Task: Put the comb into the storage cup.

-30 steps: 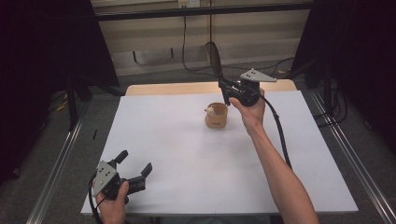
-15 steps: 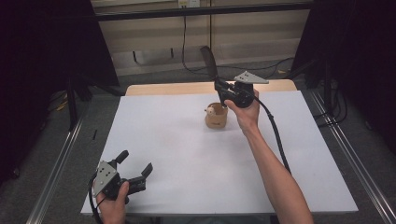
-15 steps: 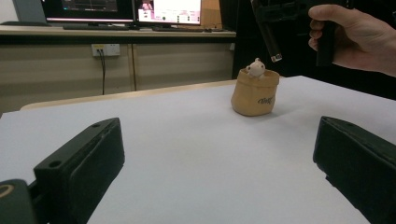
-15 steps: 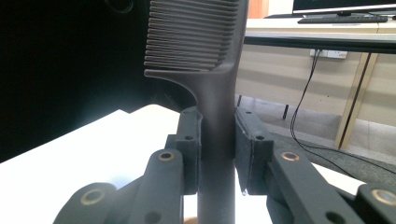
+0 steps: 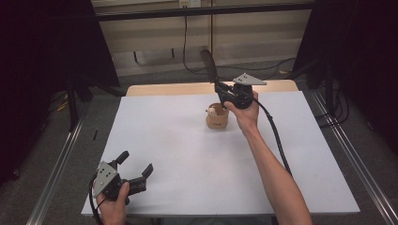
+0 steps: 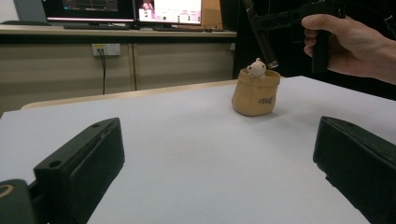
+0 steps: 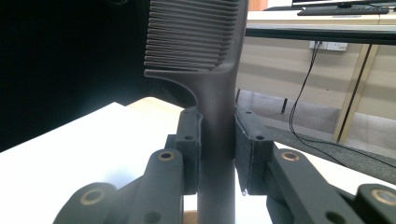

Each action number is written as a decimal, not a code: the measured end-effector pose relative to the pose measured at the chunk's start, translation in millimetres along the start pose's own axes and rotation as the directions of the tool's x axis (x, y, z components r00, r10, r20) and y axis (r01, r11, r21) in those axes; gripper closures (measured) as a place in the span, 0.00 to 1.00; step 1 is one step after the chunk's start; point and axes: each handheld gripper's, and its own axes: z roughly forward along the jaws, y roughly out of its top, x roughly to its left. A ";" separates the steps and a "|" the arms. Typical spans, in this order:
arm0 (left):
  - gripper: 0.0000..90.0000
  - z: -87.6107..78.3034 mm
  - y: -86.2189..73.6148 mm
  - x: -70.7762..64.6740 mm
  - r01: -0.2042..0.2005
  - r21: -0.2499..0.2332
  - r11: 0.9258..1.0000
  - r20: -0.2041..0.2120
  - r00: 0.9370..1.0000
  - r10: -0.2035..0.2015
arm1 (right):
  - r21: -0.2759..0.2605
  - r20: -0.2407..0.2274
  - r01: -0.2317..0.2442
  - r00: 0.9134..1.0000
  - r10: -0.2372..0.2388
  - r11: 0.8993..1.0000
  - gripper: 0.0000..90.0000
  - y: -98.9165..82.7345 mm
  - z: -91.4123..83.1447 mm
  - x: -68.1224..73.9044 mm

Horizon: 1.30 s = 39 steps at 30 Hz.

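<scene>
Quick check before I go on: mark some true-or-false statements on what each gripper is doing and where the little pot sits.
1. The right gripper is shut on the comb. True.
2. The comb lies flat on the table. False: it is held up above the pot.
3. The left gripper is open, holding nothing. True.
4. The pot is tipped over. False: it stands upright with a small pale figure in it.
5. The left gripper touches the pot. False: it is well apart.
</scene>
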 end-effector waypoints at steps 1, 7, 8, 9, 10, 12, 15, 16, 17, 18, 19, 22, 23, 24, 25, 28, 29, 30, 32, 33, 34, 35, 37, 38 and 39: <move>0.02 -0.1 0.0 0.4 -0.002 0.002 1.000 -0.005 1.000 0.002 | -0.002 -0.001 -0.003 1.000 0.003 1.000 0.81 -0.2 0.2 -0.1; 0.02 -0.2 0.1 0.2 0.000 -0.001 1.000 -0.004 1.000 0.000 | 0.005 -0.001 0.000 1.000 0.000 1.000 0.81 -3.2 2.8 0.0; 0.02 -0.3 0.1 0.1 0.002 -0.002 1.000 -0.003 1.000 -0.002 | 0.006 0.000 0.005 1.000 -0.005 1.000 0.81 -4.0 3.6 -0.2; 0.02 -0.3 0.1 0.0 0.004 -0.002 1.000 -0.004 1.000 -0.004 | 0.005 -0.001 0.005 1.000 -0.005 1.000 0.81 -4.5 4.2 -0.1; 0.02 -0.2 -0.1 0.5 -0.001 0.003 1.000 -0.003 1.000 0.001 | 0.008 -0.001 0.004 1.000 -0.004 1.000 0.81 -5.3 5.3 0.4; 0.02 0.3 -0.3 0.9 -0.003 0.005 1.000 -0.002 1.000 0.003 | 0.009 -0.002 0.002 1.000 -0.002 1.000 0.81 -6.1 6.5 1.4; 0.02 0.8 -0.4 0.0 0.001 0.002 1.000 -0.001 1.000 -0.001 | 0.012 0.000 0.003 1.000 -0.003 1.000 0.81 -7.3 7.3 1.6; 0.02 0.4 -0.2 0.2 -0.006 0.004 1.000 0.000 1.000 0.006 | 0.015 0.002 0.005 1.000 -0.005 1.000 0.81 -7.8 7.5 1.4; 0.02 0.4 -0.2 0.2 -0.006 0.004 1.000 0.000 1.000 0.006 | 0.018 0.003 0.003 1.000 -0.003 1.000 0.81 -8.4 7.9 1.2; 0.02 0.3 -0.1 0.5 -0.006 0.004 1.000 0.000 1.000 0.006 | 0.018 0.003 0.003 1.000 -0.003 1.000 0.81 -8.4 7.9 1.2; 0.02 0.3 -0.1 0.4 -0.004 0.002 1.000 -0.002 1.000 0.004 | 0.020 0.002 0.001 1.000 -0.001 1.000 0.81 -9.0 8.2 0.8; 0.02 0.1 -0.1 0.2 0.000 0.002 1.000 0.000 1.000 0.000 | 0.023 -0.001 0.006 1.000 -0.006 1.000 0.81 -10.1 9.4 1.1; 0.02 0.2 -0.1 0.5 -0.003 0.004 1.000 0.000 1.000 0.003 | 0.028 -0.002 0.003 1.000 -0.003 1.000 0.81 -10.7 10.0 1.3; 0.02 0.2 -0.2 0.5 -0.004 0.006 1.000 0.001 1.000 0.004 | 0.029 -0.004 0.005 1.000 -0.005 1.000 0.81 -11.5 10.6 1.4; 0.02 0.3 -0.3 0.5 -0.005 0.005 1.000 0.001 1.000 0.005 | 0.031 -0.002 0.005 1.000 -0.005 1.000 0.81 -12.3 11.2 1.2; 0.02 0.5 -0.4 0.3 -0.002 0.003 1.000 0.001 1.000 0.002 | 0.035 -0.002 0.001 1.000 -0.001 0.999 0.81 -15.2 13.3 0.3; 0.02 0.5 -0.4 0.3 -0.002 0.003 1.000 0.001 1.000 0.002 | 0.035 -0.002 0.001 1.000 -0.001 0.999 0.81 -15.2 13.3 0.3; 0.02 0.5 -0.4 0.3 -0.002 0.003 1.000 0.001 1.000 0.002 | 0.035 -0.003 0.000 1.000 0.000 0.999 0.81 -15.7 13.9 0.4; 0.02 0.8 -0.4 0.0 0.001 0.002 1.000 0.001 1.000 -0.001 | 0.042 -0.007 -0.009 1.000 0.010 0.999 0.81 -18.5 16.2 2.0; 0.02 0.8 -0.4 0.0 0.001 0.002 1.000 0.001 1.000 -0.001 | 0.042 -0.007 -0.009 1.000 0.010 0.999 0.81 -18.5 16.2 2.0; 0.02 0.7 -0.4 -0.1 -0.001 0.003 1.000 0.001 1.000 0.001 | 0.043 -0.008 -0.008 1.000 0.008 0.999 0.81 -19.9 17.6 3.0; 0.02 0.2 -0.3 0.2 -0.008 0.007 1.000 0.002 1.000 0.008 | 0.044 -0.008 -0.006 1.000 0.007 0.999 0.81 -20.2 18.0 3.1; 0.02 0.3 -0.3 0.1 -0.006 0.005 1.000 0.003 1.000 0.006 | 0.046 -0.004 -0.008 1.000 0.008 0.999 0.81 -21.2 18.4 2.8; 0.02 0.4 -0.4 0.2 -0.004 0.005 1.000 0.004 1.000 0.004 | 0.046 -0.004 -0.008 1.000 0.008 0.999 0.81 -21.2 18.4 2.8; 0.02 0.4 -0.4 0.4 -0.004 0.005 1.000 0.003 1.000 0.004 | 0.045 -0.004 -0.009 1.000 0.009 0.999 0.81 -21.5 18.7 2.5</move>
